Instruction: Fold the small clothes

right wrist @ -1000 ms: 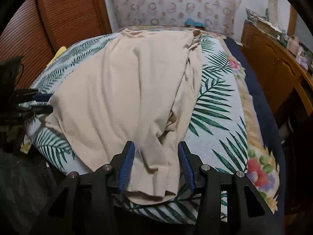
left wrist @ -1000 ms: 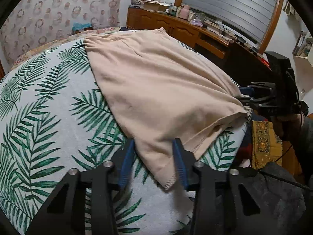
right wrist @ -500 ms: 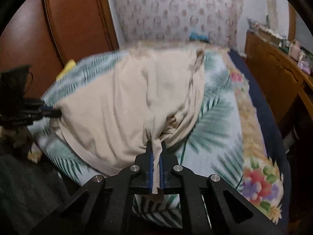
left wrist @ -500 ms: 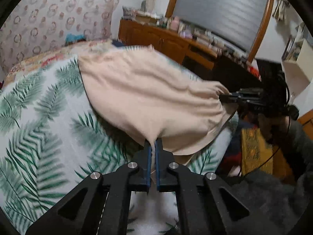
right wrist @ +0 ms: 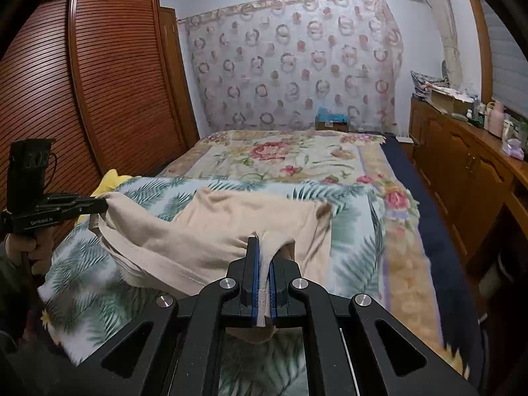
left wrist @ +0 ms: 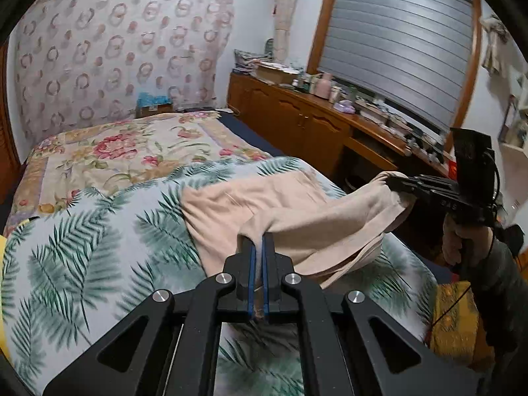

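Filling most of the room, the bed (right wrist: 297, 165) is wearing a floral blanket with a palm-leaf cover (left wrist: 82, 247) over its near end, between a slatted wardrobe (right wrist: 82, 82) and a cluttered sideboard (left wrist: 313, 122). The beige garment (left wrist: 297, 211) is hanging lifted off the cover, both near corners pinched: left gripper (left wrist: 259, 247) and right gripper (right wrist: 262, 257) are each clamping fabric in closed jaws.
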`<control>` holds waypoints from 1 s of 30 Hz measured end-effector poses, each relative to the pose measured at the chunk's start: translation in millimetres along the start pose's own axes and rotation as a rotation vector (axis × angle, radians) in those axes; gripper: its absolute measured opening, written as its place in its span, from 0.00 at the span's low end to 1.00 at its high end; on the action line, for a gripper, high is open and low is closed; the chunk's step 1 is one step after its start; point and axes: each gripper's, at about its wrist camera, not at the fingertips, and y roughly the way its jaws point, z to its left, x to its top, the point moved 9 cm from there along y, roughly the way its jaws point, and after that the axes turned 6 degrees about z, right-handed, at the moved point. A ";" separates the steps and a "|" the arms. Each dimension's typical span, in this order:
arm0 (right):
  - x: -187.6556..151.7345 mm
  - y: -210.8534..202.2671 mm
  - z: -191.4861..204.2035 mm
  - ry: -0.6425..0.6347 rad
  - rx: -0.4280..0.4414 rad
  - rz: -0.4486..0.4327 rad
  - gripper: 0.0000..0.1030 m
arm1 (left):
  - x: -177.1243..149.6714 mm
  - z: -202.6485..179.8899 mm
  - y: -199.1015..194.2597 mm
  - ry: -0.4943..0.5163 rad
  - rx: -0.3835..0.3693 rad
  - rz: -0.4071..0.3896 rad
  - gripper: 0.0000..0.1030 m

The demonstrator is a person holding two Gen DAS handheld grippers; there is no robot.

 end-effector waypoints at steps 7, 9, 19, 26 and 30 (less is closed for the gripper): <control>40.7 58.2 -12.7 -0.016 -0.006 0.041 0.04 | 30.0 39.5 40.9 -0.034 0.050 0.026 0.04; 45.4 73.2 -13.5 -0.016 -0.011 0.067 0.04 | 35.5 51.5 55.2 -0.046 0.063 0.045 0.04; 61.7 116.8 -26.0 -0.028 -0.016 0.144 0.05 | 31.5 76.6 103.4 -0.054 0.119 0.141 0.04; 62.3 93.2 -30.9 -0.038 -0.063 0.106 0.36 | 19.4 77.9 89.0 -0.027 0.114 0.144 0.41; 49.1 74.4 -29.0 -0.064 -0.049 0.113 0.41 | -4.7 81.6 83.6 -0.034 0.095 0.183 0.46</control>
